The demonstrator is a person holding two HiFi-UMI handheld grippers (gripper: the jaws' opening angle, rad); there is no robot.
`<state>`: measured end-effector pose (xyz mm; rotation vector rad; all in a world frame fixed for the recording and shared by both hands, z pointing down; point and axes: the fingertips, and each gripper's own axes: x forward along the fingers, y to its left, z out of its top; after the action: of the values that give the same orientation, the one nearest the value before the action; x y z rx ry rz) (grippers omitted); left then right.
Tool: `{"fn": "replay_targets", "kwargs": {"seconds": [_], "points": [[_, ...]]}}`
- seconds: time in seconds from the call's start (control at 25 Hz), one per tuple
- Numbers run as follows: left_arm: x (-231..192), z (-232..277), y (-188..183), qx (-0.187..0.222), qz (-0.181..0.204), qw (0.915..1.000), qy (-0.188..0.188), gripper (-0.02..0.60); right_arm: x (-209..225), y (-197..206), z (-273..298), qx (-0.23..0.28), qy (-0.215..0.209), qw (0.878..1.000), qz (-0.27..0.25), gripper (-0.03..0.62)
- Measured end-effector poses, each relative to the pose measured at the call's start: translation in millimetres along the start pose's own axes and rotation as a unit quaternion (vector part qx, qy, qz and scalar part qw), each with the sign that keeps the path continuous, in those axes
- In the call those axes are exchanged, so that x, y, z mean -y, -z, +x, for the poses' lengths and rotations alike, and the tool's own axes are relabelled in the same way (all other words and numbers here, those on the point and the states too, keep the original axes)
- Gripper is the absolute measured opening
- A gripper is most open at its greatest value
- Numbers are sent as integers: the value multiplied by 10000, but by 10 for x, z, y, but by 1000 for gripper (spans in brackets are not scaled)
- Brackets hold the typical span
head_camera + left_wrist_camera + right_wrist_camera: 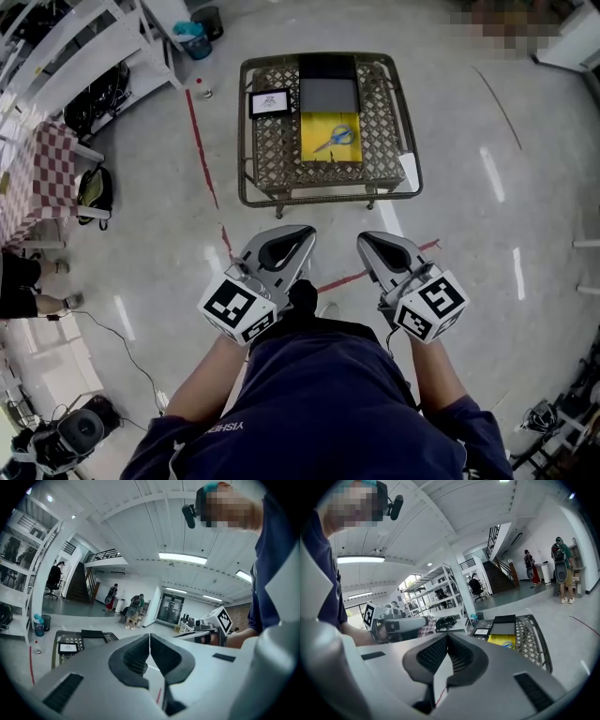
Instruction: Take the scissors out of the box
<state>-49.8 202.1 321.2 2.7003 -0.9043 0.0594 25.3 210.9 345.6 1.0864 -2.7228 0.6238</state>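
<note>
Over on the low lattice table (246, 169), the scissors (335, 138) lie inside a yellow box (314, 155). Their blue handles point toward the far right corner of the box and the blades angle back toward the person. The box sits around the middle of the tabletop. A black lid (328, 94) lies just beyond it, their edges touching. A small black-framed card (270, 103) rests left of the lid.

The person stands back from the table, both arms tucked close to the body, so neither tool is near the box. The left gripper (302, 234) is held out front with its jaws pressed together and nothing caught between the ribbed pads (136, 656). The right gripper (367, 239) sits beside it, a small gap apart, and its jaws meet at the tips with nothing between them. Both point toward the table's near edge. Each carries a cube with square markers at the rear, by the hand.

From the right gripper (447, 637) view, the yellow box (502, 641) shows on the table ahead, well apart from the jaws.

A red line (202, 150) runs along the floor left of the table, and a checked cloth (37, 178) covers something at the far left.
</note>
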Motion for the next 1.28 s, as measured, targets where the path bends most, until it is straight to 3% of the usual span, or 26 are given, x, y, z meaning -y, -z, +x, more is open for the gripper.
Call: {"fn": "replay_targets", "kwargs": {"seconds": [0.52, 1.28], "points": [[-975, 214, -303, -33, -17, 9998, 207, 26, 247, -387, 873, -46, 180, 9998, 31, 18], [-1600, 746, -356, -250, -7, 9991, 354, 26, 880, -608, 1350, -55, 424, 9988, 232, 18]]}}
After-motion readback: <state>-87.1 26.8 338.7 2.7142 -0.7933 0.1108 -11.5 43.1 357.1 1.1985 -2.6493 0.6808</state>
